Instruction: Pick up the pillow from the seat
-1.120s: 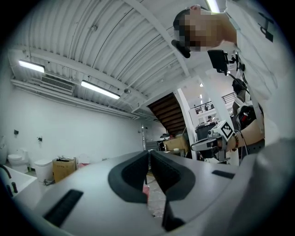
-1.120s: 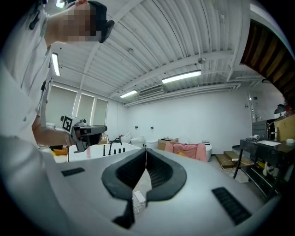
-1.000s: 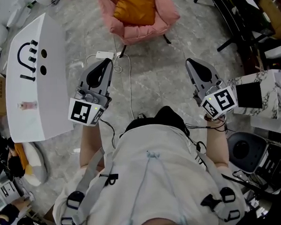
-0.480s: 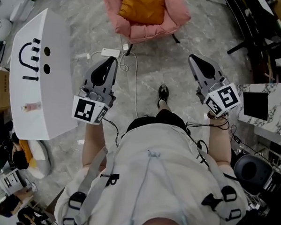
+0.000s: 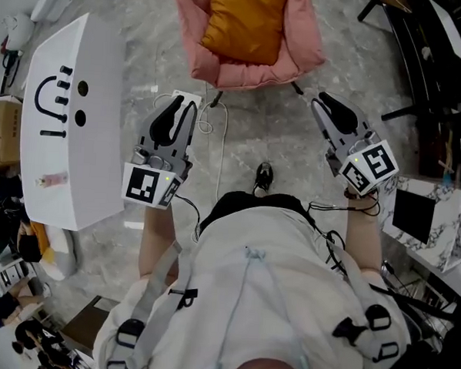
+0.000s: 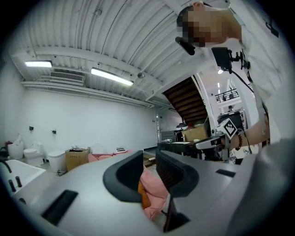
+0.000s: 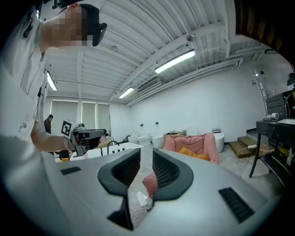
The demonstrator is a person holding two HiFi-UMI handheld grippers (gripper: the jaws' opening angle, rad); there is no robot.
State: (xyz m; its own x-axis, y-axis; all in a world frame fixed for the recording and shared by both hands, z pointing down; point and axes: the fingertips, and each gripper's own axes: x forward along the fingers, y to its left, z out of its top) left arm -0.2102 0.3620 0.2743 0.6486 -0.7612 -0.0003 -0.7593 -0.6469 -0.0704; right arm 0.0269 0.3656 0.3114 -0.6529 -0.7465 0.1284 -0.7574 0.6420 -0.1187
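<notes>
Jaws just opening, empty, pillow (image 5: 245, 22) on seat (image 5: 256, 72) ahead, well apart

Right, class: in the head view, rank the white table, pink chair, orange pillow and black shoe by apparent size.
1. white table
2. pink chair, cropped at top
3. orange pillow
4. black shoe

White table (image 5: 98, 65) left; power strip (image 7: 140, 199), white cable (image 5: 219, 152) on floor; marbled box (image 5: 453, 232) right.
</notes>
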